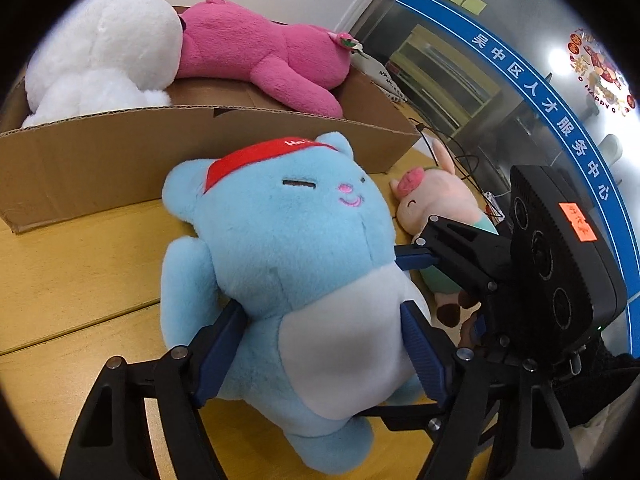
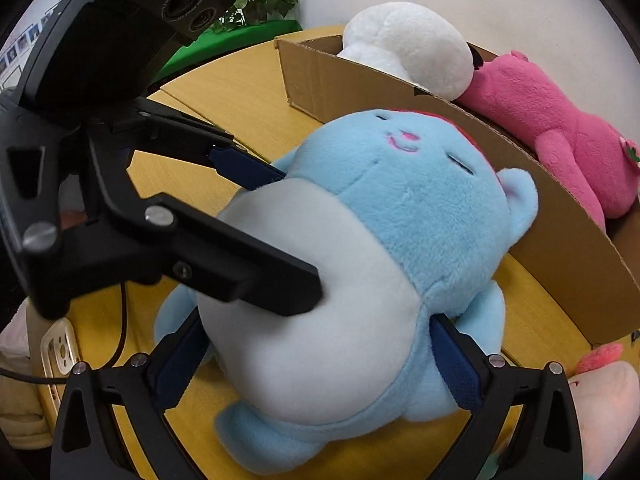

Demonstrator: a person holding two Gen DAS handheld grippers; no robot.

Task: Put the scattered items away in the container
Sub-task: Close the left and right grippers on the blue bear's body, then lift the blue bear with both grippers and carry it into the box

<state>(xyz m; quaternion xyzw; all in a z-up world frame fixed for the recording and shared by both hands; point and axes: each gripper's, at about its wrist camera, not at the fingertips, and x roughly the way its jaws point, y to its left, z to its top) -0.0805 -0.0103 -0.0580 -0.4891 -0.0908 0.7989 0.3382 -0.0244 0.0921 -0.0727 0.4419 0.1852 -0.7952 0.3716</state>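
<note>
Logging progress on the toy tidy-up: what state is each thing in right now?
Blue plush: on the table, outside the box, both grippers around it.
White plush: in the box.
Pink plush: in the box.
Pig plush: on the table.
Cardboard box: open.

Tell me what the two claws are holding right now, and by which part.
Both straddle the light blue plush bear with the red cap at its white belly: left claw and right claw each have pads against its sides. It still lies on the table.
</note>
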